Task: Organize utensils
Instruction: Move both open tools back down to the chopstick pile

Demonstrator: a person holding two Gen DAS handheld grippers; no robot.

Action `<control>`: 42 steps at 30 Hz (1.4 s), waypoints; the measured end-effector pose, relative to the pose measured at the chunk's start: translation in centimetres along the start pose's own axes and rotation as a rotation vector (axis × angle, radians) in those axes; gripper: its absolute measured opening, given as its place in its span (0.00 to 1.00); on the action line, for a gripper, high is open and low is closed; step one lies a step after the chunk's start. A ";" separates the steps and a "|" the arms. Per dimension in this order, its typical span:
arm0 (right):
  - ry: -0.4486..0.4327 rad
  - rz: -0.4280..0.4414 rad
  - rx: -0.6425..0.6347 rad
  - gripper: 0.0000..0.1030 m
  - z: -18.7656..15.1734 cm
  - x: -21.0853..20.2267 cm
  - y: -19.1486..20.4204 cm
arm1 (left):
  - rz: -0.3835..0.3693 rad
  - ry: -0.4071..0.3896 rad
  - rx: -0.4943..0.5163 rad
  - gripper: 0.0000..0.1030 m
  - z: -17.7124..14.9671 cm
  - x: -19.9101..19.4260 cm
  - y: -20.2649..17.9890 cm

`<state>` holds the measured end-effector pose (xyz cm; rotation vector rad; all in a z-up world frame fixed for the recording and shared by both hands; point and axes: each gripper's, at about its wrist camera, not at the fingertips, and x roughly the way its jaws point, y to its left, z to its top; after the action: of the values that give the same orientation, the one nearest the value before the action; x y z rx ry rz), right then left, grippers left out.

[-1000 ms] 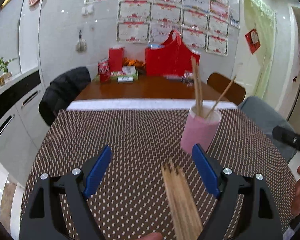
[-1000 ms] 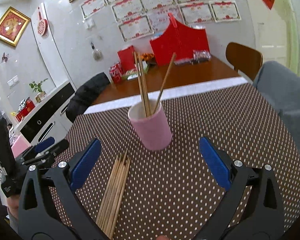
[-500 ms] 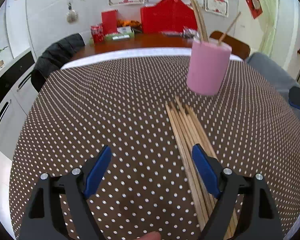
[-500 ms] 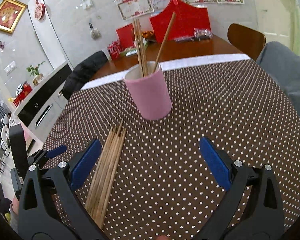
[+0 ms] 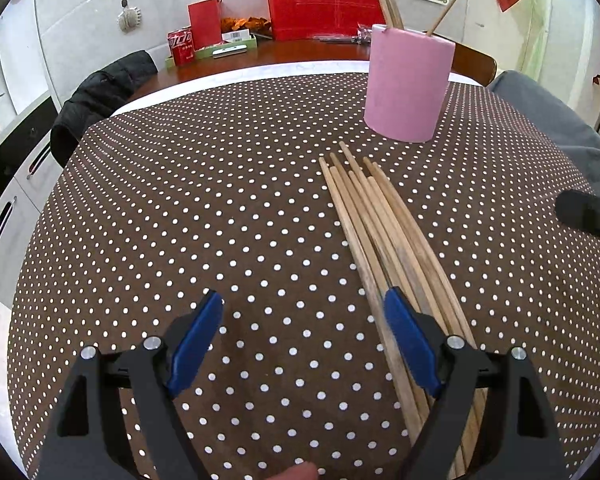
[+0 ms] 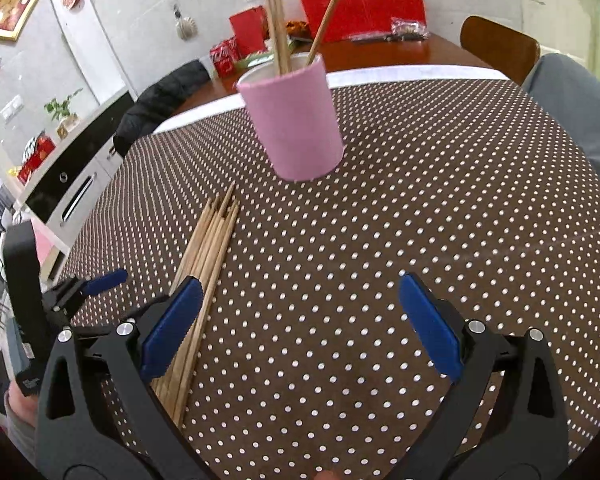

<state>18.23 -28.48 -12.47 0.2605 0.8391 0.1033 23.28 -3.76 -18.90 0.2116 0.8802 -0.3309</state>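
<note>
Jaws spread wide on both grippers, nothing pinched, both angled down at the dotted surface (image 5: pixel 180 208).

Near ends of the loose chopsticks (image 5: pixel 384 232) run under the left gripper (image 5: pixel 302 338), hidden by its right blue pad and cut off at the bottom edge; in the right wrist view the same bundle passes beneath the right gripper (image 6: pixel 300 316) by its left pad. Pink cup (image 6: pixel 296 120) stands upright at the far side of the surface, just beyond the chopstick tips, not touching them. Three chopsticks in the cup (image 6: pixel 278 24), two upright together, one leaning right; upper ends cut off at the top edge. Bundle count unclear, sticks overlap.
</note>
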 end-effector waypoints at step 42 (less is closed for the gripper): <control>0.228 -0.145 -0.306 0.94 -2.2 6.6 8.3 | 0.010 0.022 -0.049 0.81 -2.1 -1.3 1.6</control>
<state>21.08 -18.81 -16.42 -0.1027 1.0517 0.1253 21.55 -1.39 -19.15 0.1751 0.9078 -0.2978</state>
